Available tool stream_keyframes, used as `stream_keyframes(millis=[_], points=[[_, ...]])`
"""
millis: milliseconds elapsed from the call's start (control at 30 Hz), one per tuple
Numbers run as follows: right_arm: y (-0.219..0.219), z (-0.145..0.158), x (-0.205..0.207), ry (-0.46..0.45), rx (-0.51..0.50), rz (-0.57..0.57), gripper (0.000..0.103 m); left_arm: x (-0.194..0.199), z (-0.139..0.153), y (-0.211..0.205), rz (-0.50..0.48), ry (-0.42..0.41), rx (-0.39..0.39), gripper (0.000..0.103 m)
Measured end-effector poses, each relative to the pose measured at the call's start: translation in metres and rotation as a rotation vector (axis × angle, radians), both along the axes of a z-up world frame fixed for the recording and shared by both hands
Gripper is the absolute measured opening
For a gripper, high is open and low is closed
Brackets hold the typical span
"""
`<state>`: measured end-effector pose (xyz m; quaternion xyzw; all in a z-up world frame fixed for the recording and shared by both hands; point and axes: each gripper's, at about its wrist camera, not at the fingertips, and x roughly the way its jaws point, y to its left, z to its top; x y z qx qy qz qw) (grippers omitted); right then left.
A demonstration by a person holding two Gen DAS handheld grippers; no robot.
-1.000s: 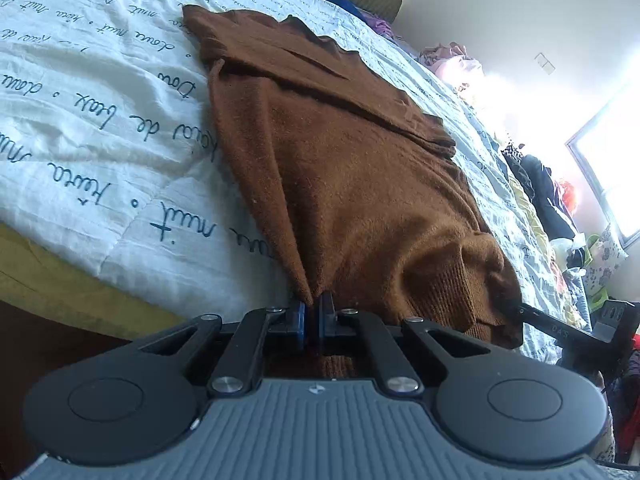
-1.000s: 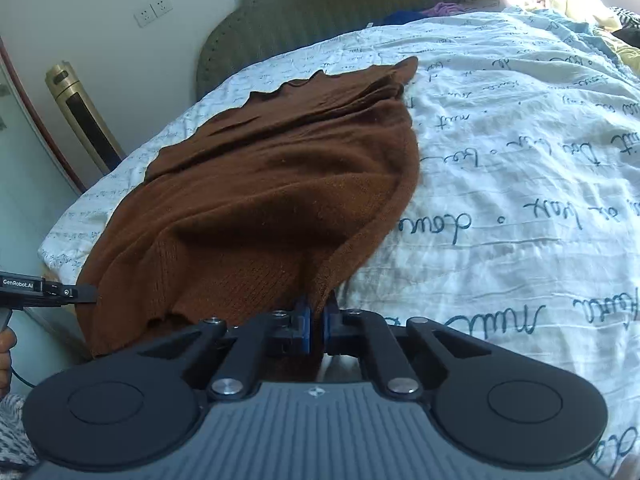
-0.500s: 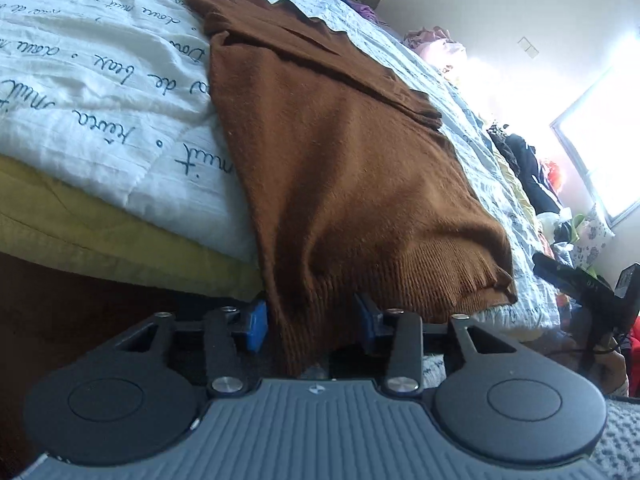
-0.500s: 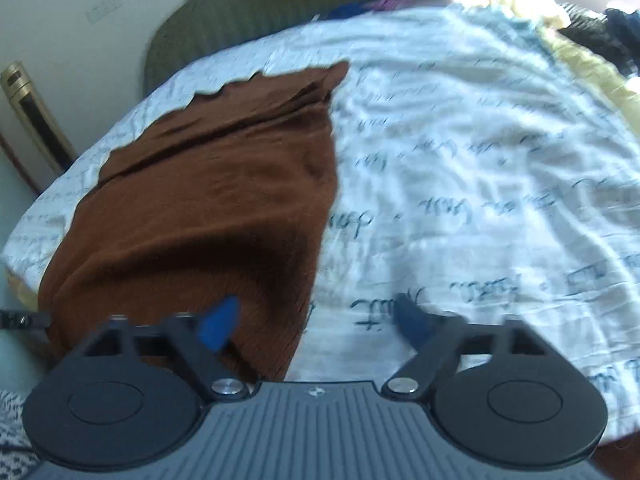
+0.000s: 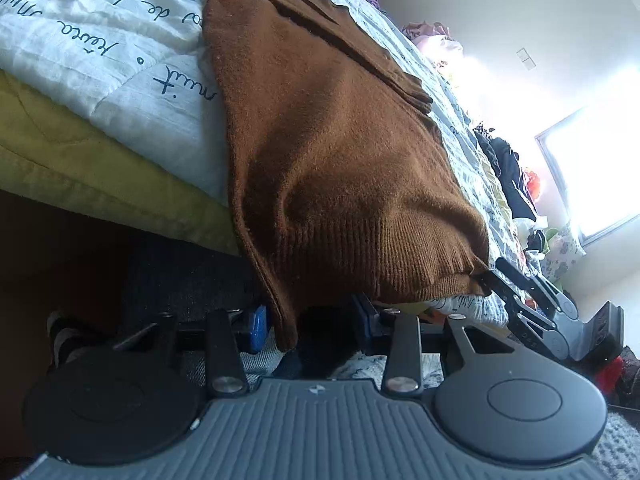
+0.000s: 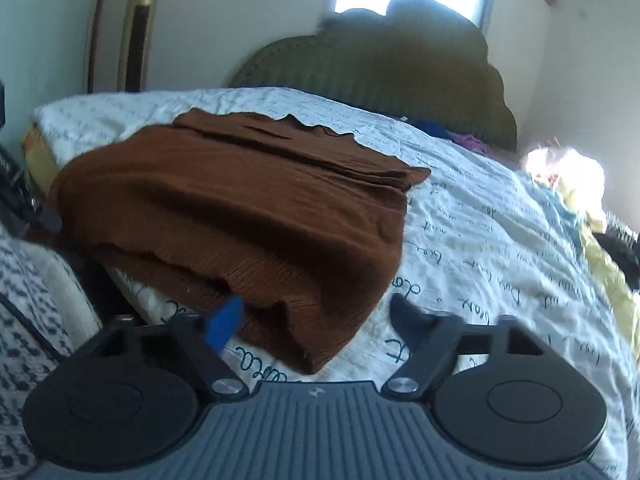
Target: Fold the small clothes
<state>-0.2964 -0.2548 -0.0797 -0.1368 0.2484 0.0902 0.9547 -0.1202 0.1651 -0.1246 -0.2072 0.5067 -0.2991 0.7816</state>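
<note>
A brown knit sweater (image 5: 340, 152) lies lengthwise on the white quilt with script (image 5: 92, 40), its ribbed hem hanging over the bed's edge. My left gripper (image 5: 308, 320) sits below that edge. Its jaws are closing with a hanging hem corner (image 5: 286, 332) between them, beside the blue left pad (image 5: 258, 326), and the pads do not press it. In the right wrist view the sweater (image 6: 248, 208) fills the left of the bed. My right gripper (image 6: 316, 320) stands wide with jaws closing, the near hem corner (image 6: 316, 348) lying loose between the fingers. The right gripper (image 5: 532, 308) also shows in the left wrist view.
A green padded headboard (image 6: 384, 68) closes the bed's far end, with a gold-and-black tower (image 6: 138, 28) by the wall. Piled clothes (image 5: 512, 176) lie along the far side near a bright window (image 5: 600, 176). A yellow-green underlayer (image 5: 80, 168) lines the bed's edge.
Both grippers were shut on the sweater's hem and have let it go; it now lies draped over the bed's edge. The left gripper sank lower. The right gripper rolled and swung sideways.
</note>
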Motion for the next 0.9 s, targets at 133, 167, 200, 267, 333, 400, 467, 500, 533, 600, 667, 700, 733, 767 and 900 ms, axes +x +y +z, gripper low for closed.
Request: stream_keyframes(millis=[133,167,200,267,333,400,467,500,533,600,667,700,733,767,900], points=[[0.006,-0.005,0.014,0.063,-0.037,0.059,0.028,0.004,0.003,0.003,0.016,0.002,0.001,0.059],[0.008,-0.007,0.014,0.06,-0.058,0.069,0.028,0.005,0.003,0.004,0.021,0.007,-0.007,0.064],[0.01,-0.007,0.014,0.059,-0.073,0.076,0.028,0.006,0.003,0.004,0.026,0.017,-0.017,0.068],[0.013,-0.006,0.01,0.062,-0.085,0.121,0.029,0.007,0.005,0.007,0.031,0.023,-0.027,0.073],[0.017,-0.004,0.005,0.05,-0.109,0.133,0.029,0.006,0.008,0.005,0.016,0.005,-0.012,0.066],[0.02,-0.007,0.005,0.061,-0.14,0.142,0.029,0.006,0.009,-0.001,-0.001,0.006,0.024,0.044],[0.023,-0.015,0.01,0.079,-0.179,0.141,0.023,0.005,0.009,-0.005,-0.012,0.001,0.048,0.007],[0.023,-0.014,0.01,0.074,-0.165,0.14,0.012,0.004,0.01,-0.007,-0.009,-0.003,0.079,0.001],[0.02,-0.011,0.011,0.072,-0.129,0.131,0.002,0.003,0.011,-0.007,-0.008,-0.013,0.102,0.002],[0.015,0.002,0.004,0.028,-0.079,0.131,0.002,0.001,0.014,-0.004,0.009,-0.024,0.1,0.002],[0.011,0.015,-0.003,0.003,-0.057,0.122,0.001,0.0,0.019,0.0,0.01,-0.023,0.088,0.002],[0.008,0.02,-0.007,-0.005,-0.045,0.121,0.001,-0.001,0.023,0.001,0.01,-0.032,0.08,0.002],[0.006,0.025,-0.012,-0.015,-0.03,0.124,0.002,-0.001,0.026,0.002,0.004,-0.03,0.073,0.002],[0.004,0.03,-0.015,-0.017,-0.019,0.128,0.001,-0.001,0.029,0.003,-0.001,-0.026,0.067,0.002],[-0.003,0.037,-0.029,-0.014,-0.013,0.128,0.001,-0.004,0.033,0.011,-0.006,0.006,0.046,0.002]])
